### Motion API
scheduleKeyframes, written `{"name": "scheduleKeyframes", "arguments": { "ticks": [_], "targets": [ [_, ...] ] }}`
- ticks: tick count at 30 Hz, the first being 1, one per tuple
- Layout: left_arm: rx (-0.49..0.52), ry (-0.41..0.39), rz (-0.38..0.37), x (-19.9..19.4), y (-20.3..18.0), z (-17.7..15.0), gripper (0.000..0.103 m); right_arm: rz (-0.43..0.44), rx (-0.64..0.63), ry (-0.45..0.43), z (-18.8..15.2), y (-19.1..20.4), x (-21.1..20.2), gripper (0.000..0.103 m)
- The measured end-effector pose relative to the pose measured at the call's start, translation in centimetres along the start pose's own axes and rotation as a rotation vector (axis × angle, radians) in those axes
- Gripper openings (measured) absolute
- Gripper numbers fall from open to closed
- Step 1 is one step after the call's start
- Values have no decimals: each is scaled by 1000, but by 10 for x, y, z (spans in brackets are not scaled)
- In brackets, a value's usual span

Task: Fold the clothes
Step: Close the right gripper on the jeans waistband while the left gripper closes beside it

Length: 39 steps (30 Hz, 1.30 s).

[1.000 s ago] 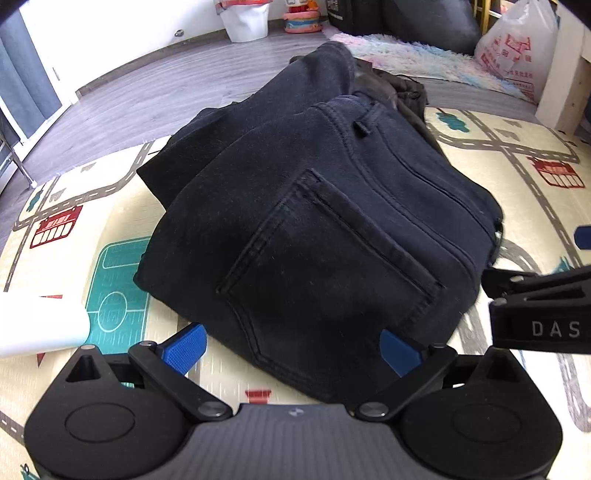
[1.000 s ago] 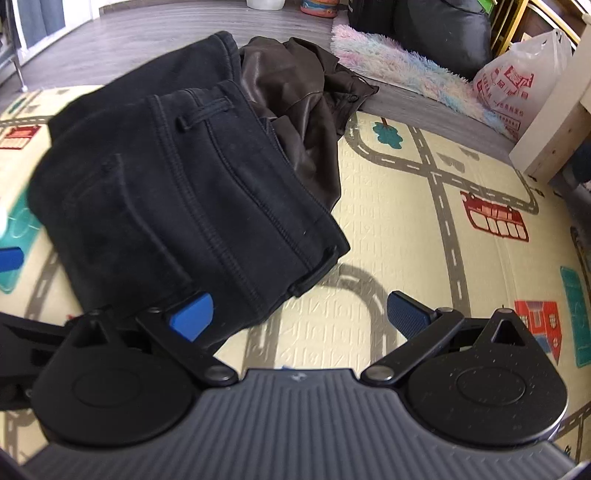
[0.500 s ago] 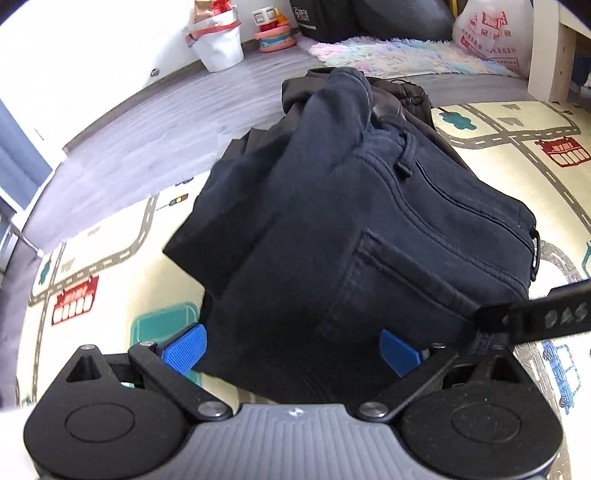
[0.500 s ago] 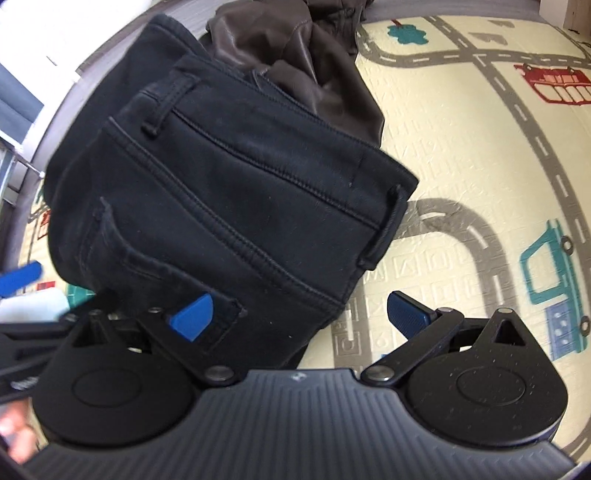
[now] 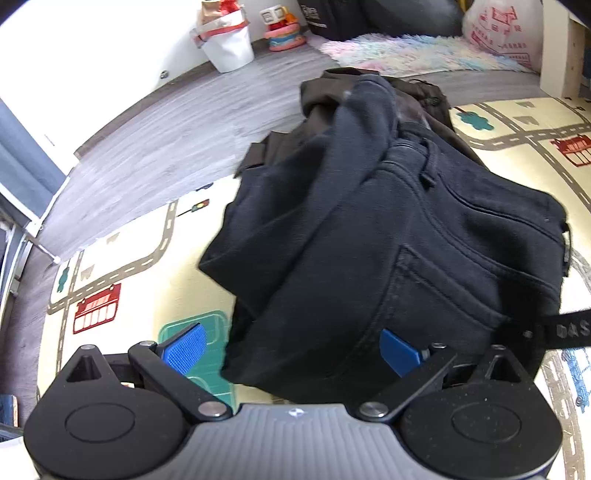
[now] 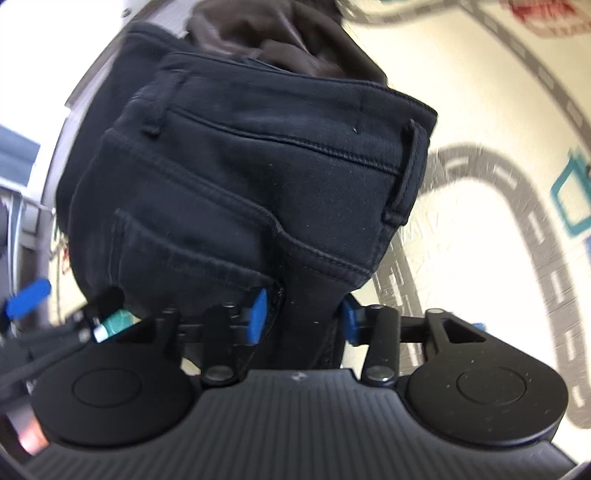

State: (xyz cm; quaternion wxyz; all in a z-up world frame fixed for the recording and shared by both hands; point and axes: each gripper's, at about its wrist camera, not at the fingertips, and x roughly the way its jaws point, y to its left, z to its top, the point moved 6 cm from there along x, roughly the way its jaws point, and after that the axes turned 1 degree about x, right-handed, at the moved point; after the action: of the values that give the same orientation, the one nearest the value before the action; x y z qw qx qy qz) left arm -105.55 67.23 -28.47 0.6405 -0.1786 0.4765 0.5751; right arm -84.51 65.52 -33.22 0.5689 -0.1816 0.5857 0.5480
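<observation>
Folded black jeans [image 5: 406, 236] lie bunched on the road-print play mat [image 5: 122, 273], back pocket up. They fill the right wrist view [image 6: 240, 158] too. My left gripper [image 5: 291, 347] is open, its blue pads [image 5: 183, 347] wide apart at the near edge of the jeans. My right gripper [image 6: 303, 317] is shut on the near edge of the jeans, its blue pads [image 6: 256, 314] pinching a fold of denim. A dark brown garment [image 6: 280, 40] lies beyond the jeans; it also shows in the left wrist view [image 5: 424, 96].
The play mat [image 6: 498, 129] lies on a grey wood floor [image 5: 166, 122]. A white bucket [image 5: 229, 48], a toy [image 5: 284, 33], a fluffy pastel rug [image 5: 413, 51], a plastic bag [image 5: 506, 29] and a wooden leg [image 5: 557, 48] stand beyond.
My right gripper has closed on the near edge of the jeans and the view has tilted. The jeans have bunched up and lifted. My left gripper stays open.
</observation>
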Motion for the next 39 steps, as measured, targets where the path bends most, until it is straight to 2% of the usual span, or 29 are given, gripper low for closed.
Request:
{"name": "scheduleKeyframes", "arguments": {
  "ticks": [1, 2, 4, 6, 11, 14, 17, 19, 21, 23, 24, 27, 29, 31, 33, 36, 39],
  "targets": [
    [-2, 2, 2, 0, 3, -1, 102, 7, 0, -12, 1, -1, -3, 38],
    [-1, 3, 3, -1, 8, 0, 102, 9, 1, -21, 2, -3, -6, 32],
    [4, 5, 9, -1, 14, 0, 102, 20, -18, -39, 5, -5, -15, 30],
    [2, 6, 19, 2, 19, -1, 102, -5, -74, -63, 7, -1, -24, 20],
    [-43, -6, -10, 9, 34, 1, 100, 10, -116, -110, 14, 3, -48, 19],
    [-29, -41, -33, 13, 38, 8, 100, 9, -140, -131, 12, 1, -58, 19],
    [32, -54, -127, 25, 31, 15, 98, -17, -205, -158, 4, 7, -62, 19],
    [67, -35, -196, 35, 26, 16, 79, -29, -223, -159, 10, 4, -63, 19],
    [67, -21, -238, 44, 23, 18, 75, -29, -226, -157, 16, 0, -63, 20],
    [58, -20, -282, 45, 21, 18, 64, -30, -240, -160, 8, 5, -61, 20],
    [54, -20, -306, 44, 20, 17, 50, -31, -247, -161, 5, 7, -60, 20],
    [96, -34, -274, 37, 12, 11, 28, -30, -258, -160, -9, 17, -55, 21],
    [126, -44, -251, 30, 7, 9, 21, -26, -235, -155, -17, 20, -51, 23],
    [128, -45, -267, 21, 5, 7, 7, -29, -201, -144, -15, 18, -47, 24],
    [110, -41, -318, 11, 4, 7, 7, -39, -153, -129, -11, 13, -38, 27],
    [154, -45, -322, 3, -4, 3, 7, -55, -96, -116, -4, 5, -29, 29],
    [186, -31, -359, -1, -12, 1, 7, -62, -82, -113, 0, 0, -20, 30]
  ]
}}
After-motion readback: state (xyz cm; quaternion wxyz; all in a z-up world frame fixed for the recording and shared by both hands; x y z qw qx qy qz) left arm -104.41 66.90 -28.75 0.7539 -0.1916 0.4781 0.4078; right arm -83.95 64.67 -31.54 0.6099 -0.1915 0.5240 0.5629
